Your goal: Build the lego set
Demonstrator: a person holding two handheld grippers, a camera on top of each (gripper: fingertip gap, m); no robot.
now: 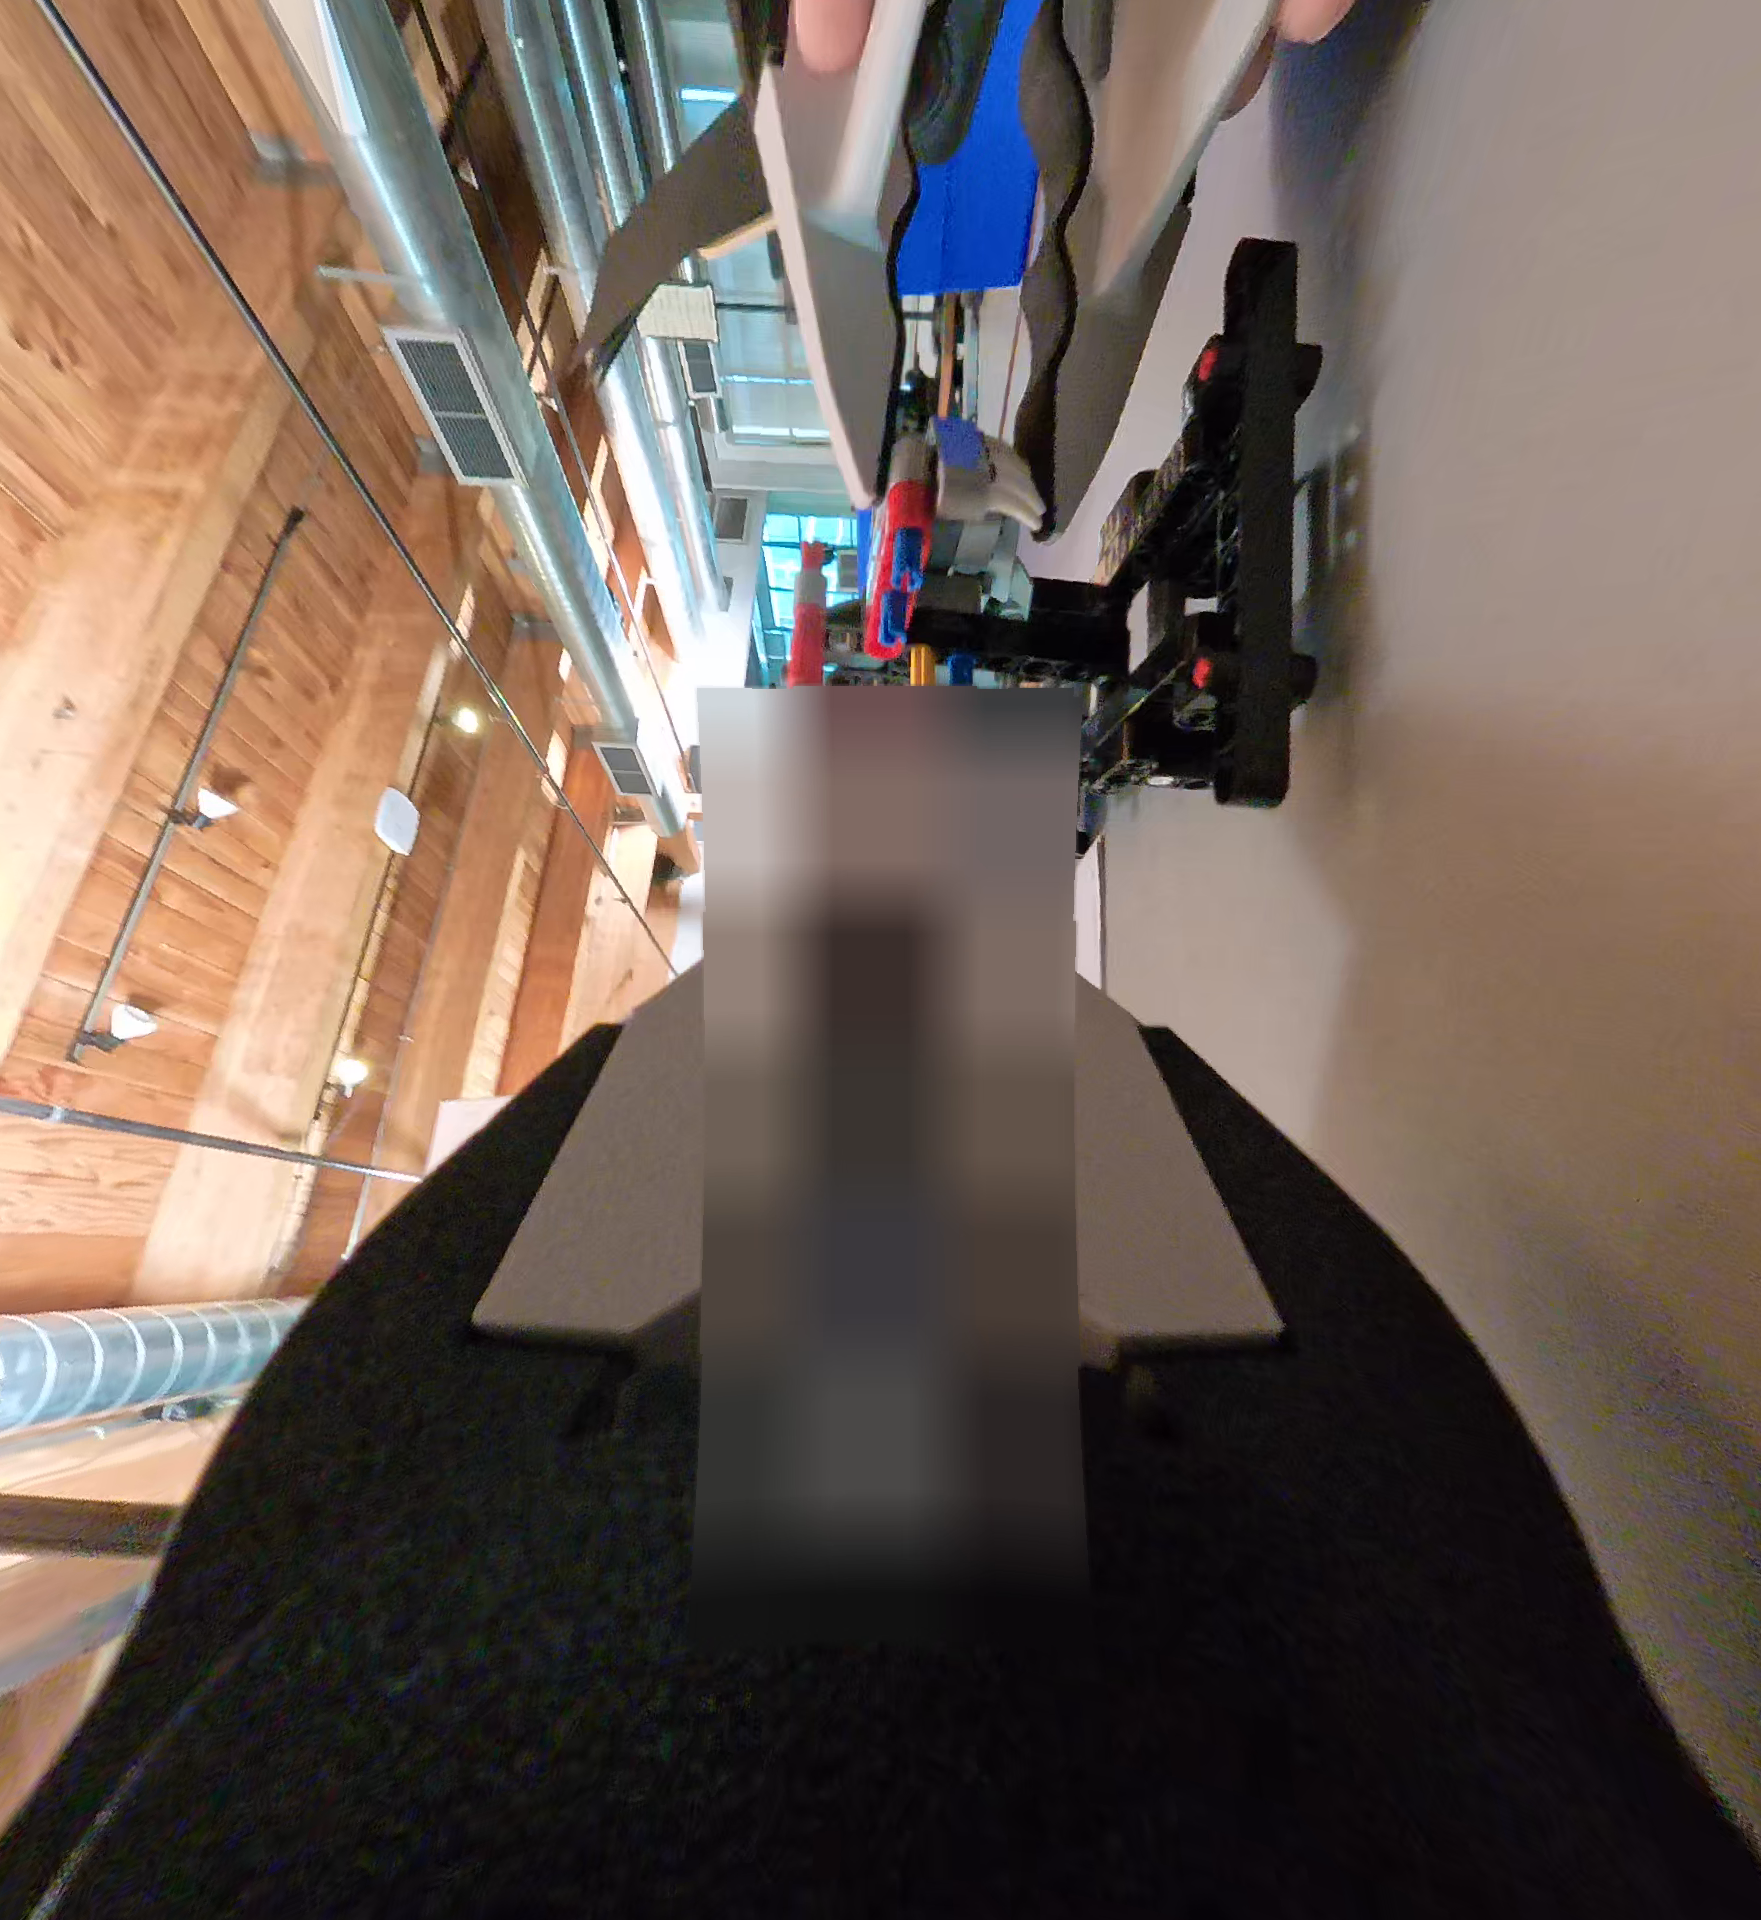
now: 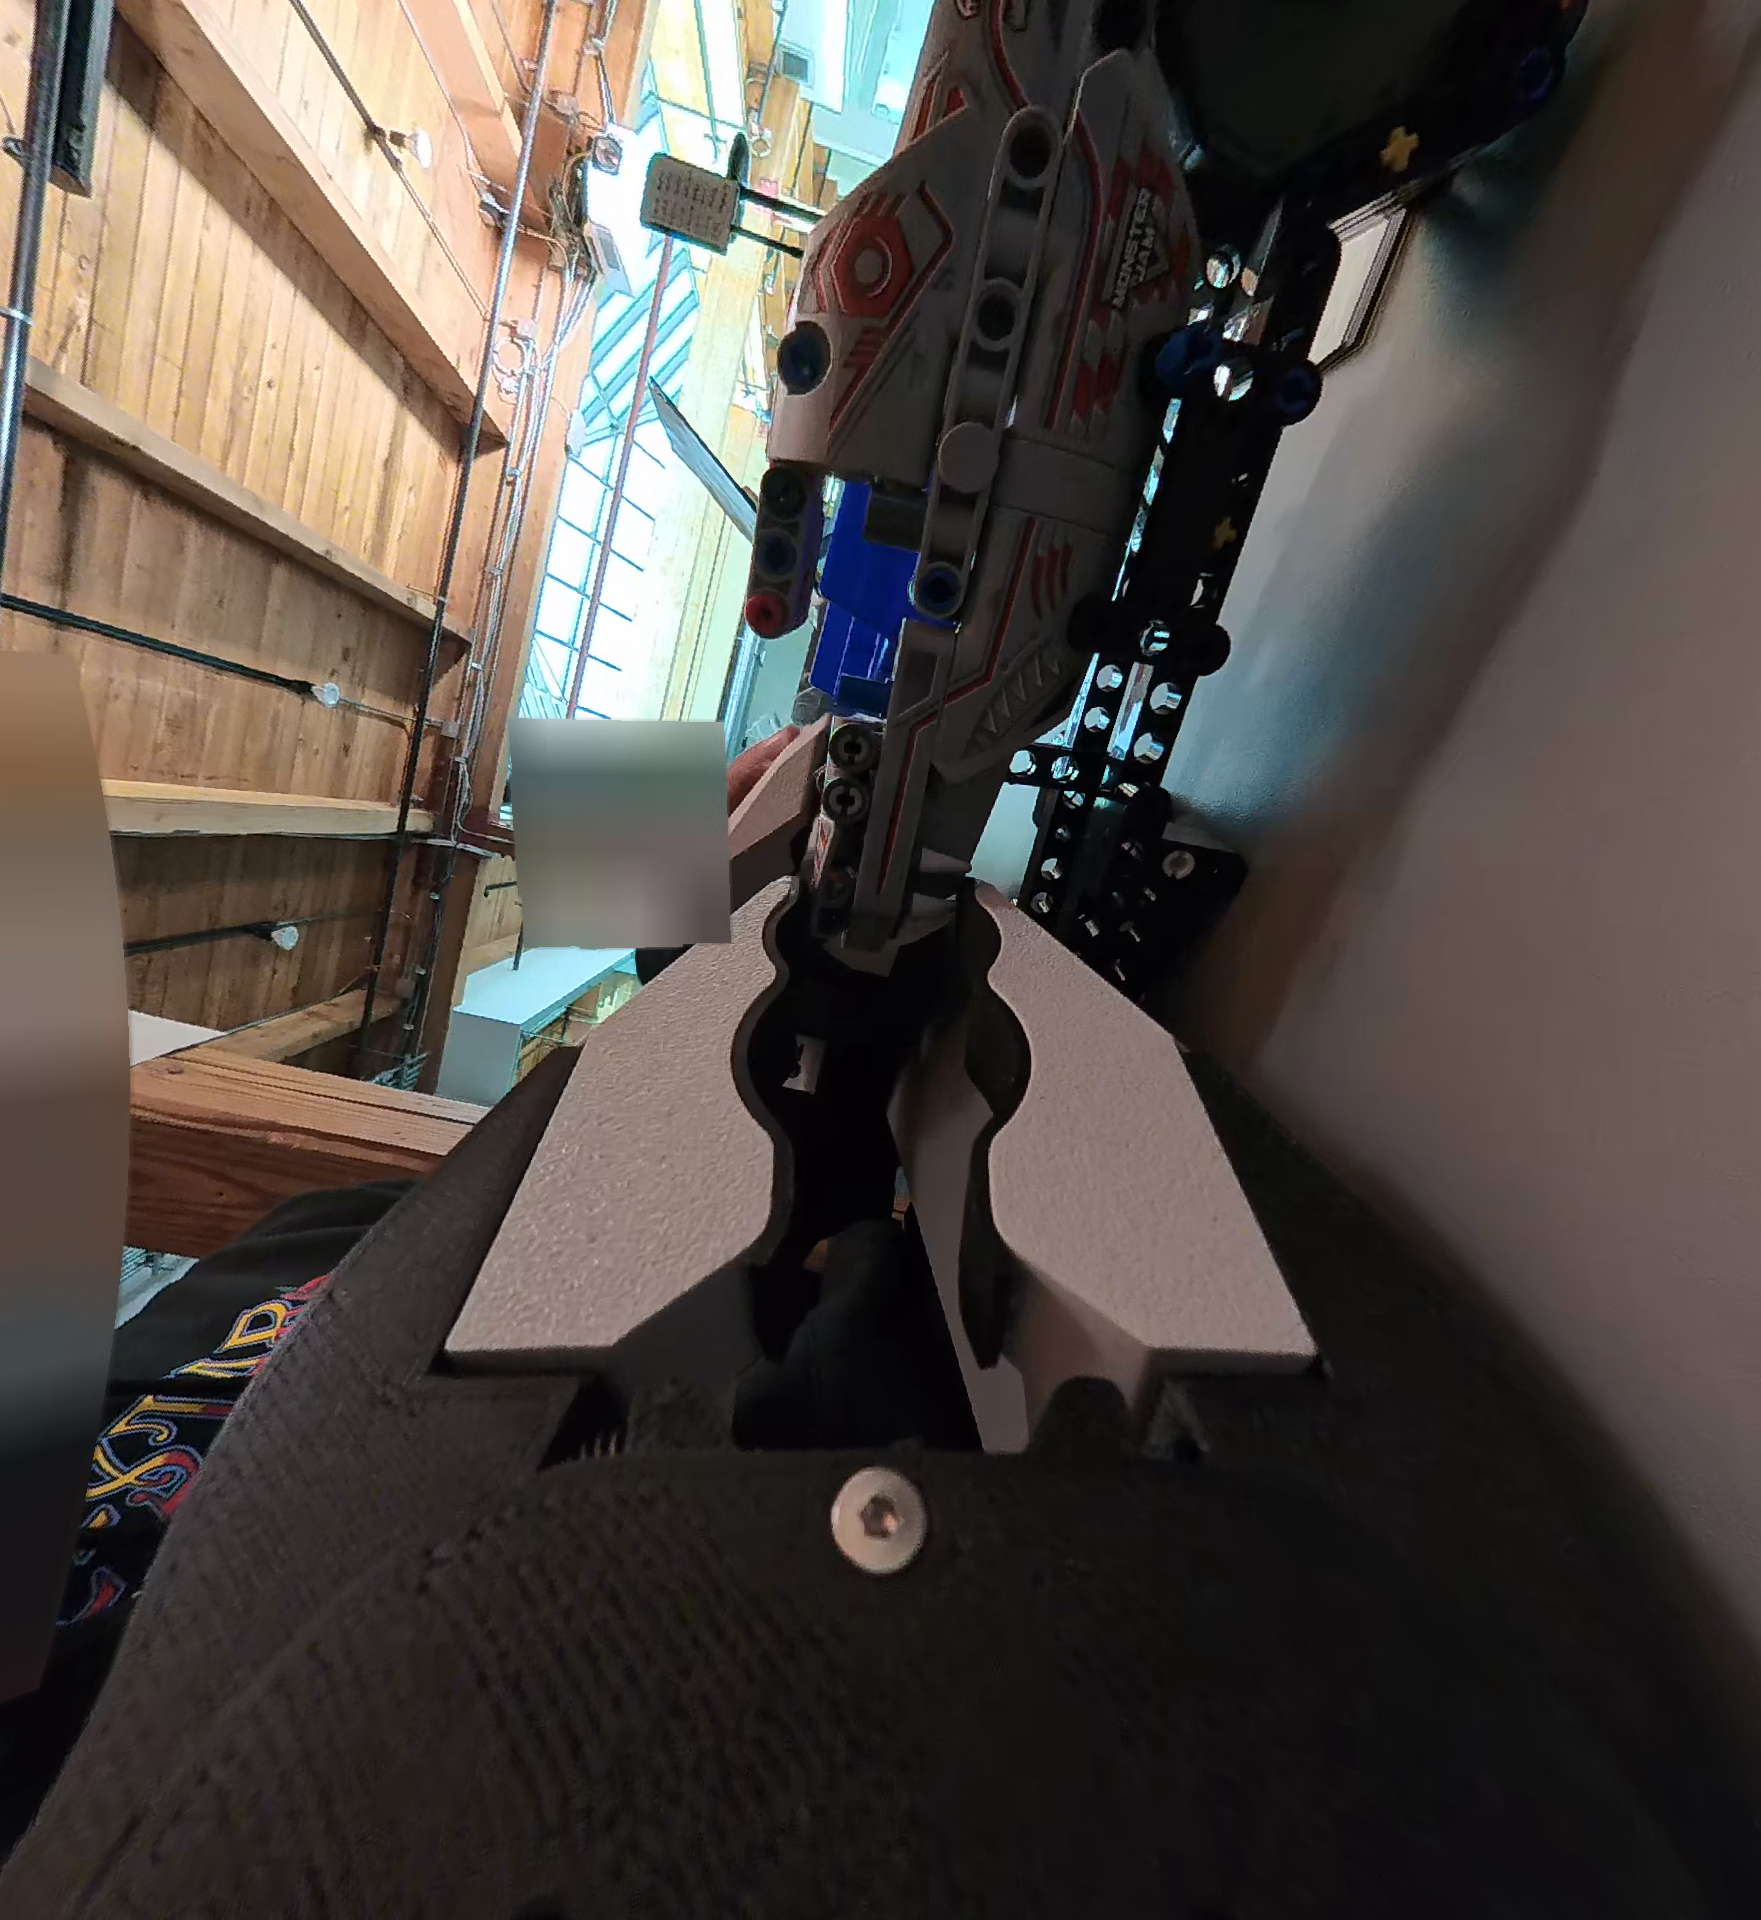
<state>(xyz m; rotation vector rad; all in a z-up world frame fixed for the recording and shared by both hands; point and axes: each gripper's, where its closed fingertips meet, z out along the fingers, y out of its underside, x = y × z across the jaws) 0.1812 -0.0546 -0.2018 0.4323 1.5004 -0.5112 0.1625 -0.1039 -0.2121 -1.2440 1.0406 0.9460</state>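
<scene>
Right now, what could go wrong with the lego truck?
The right gripper pinches only the tip of the grey body panel, so the panel might slip or pop off. The black frame lies against the white table and could slide. The left gripper's fingers are blurred out, so its grip is unknown.

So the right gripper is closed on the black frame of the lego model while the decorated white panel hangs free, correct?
Not quite. In the right wrist view the right gripper is closed on the lower end of the decorated white panel, not the black frame. The frame sits apart from the fingers, lying against the pale table surface.
</scene>
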